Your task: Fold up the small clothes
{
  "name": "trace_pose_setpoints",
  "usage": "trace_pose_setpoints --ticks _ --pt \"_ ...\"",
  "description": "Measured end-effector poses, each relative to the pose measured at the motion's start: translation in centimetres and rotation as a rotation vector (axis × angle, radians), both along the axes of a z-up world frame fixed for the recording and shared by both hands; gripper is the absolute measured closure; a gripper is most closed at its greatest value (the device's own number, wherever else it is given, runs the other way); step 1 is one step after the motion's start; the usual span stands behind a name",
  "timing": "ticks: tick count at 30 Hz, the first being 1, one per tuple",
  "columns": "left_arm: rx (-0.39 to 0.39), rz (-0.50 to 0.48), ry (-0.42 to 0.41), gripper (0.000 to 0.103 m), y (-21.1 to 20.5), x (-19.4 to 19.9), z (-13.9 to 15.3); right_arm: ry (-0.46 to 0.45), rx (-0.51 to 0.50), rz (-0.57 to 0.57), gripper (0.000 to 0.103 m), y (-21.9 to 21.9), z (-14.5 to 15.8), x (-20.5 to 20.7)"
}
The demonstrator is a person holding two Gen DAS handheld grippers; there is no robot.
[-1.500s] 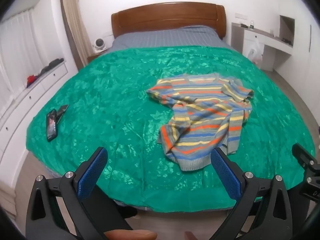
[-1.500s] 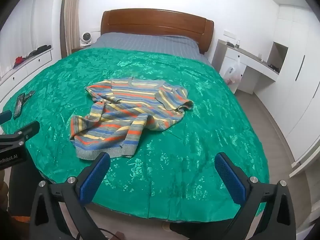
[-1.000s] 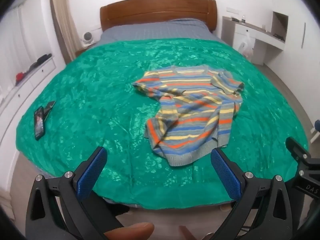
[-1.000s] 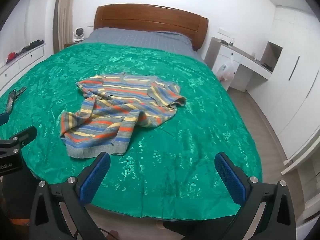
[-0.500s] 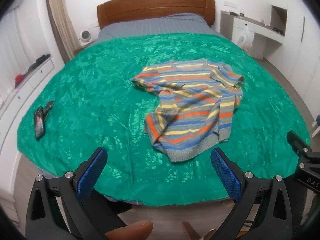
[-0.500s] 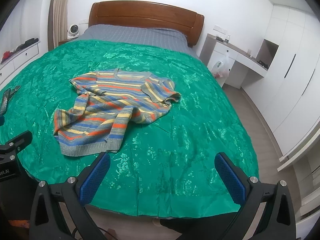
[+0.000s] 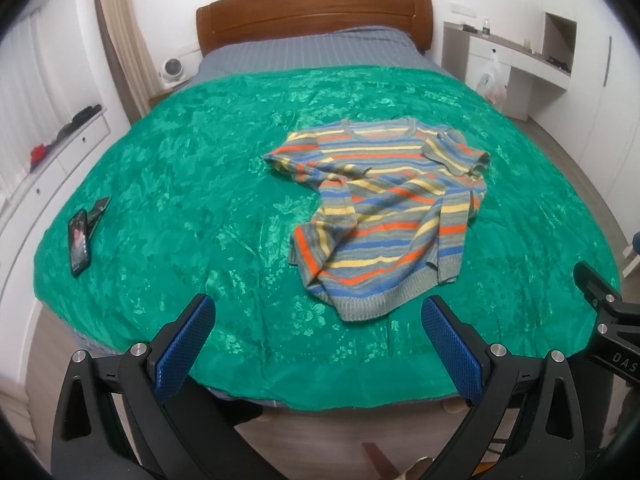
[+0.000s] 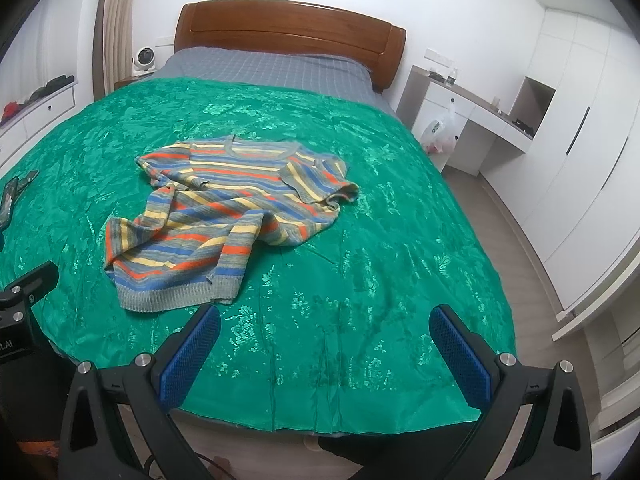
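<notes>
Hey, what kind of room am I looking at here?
Most likely a home bedroom: a bed with a wooden headboard, white wardrobes along one wall, and a striped sweater lying crumpled on the green bedspread.

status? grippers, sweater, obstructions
Left gripper and right gripper open, empty. Striped sweater crumpled on green bedspread, unfolded. Phone far aside.
</notes>
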State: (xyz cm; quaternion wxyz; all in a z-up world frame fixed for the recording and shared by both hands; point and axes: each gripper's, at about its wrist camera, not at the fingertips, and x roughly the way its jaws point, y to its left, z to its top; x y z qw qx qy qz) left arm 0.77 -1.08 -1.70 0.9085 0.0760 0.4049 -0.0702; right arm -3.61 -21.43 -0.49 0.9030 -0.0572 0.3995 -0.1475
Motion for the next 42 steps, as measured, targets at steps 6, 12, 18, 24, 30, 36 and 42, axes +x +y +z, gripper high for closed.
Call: trace_pose_setpoints --ticks 6,12,18,24,30,36,42 --pt "0.002 0.000 0.001 0.000 0.1 0.1 -0.1 0.003 0.008 -0.003 0.000 -0.2 0.1 0.0" --pt "0.005 -0.001 -0.001 0.000 0.1 0.1 -0.2 0.007 0.012 -0.005 0.000 -0.3 0.0 0.0" --pt "0.003 0.001 0.002 0.000 0.1 0.0 -0.3 0.006 0.014 -0.008 0.000 -0.4 -0.1 0.0" --pt "0.006 0.012 0.009 0.000 0.6 0.3 -0.7 0.007 0.021 -0.010 0.000 -0.3 -0.2 0.1" --pt "0.008 0.030 0.009 0.000 1.4 0.8 -0.8 0.011 0.033 0.001 0.000 0.0 -0.5 0.3" --pt "-0.027 0.073 0.058 0.000 4.2 3.2 -2.6 0.025 0.057 0.016 0.000 -0.7 -2.1 1.4" --pt "-0.050 0.047 0.068 0.000 5.8 4.9 -4.9 0.012 0.074 0.017 0.000 -1.0 -3.3 2.1"
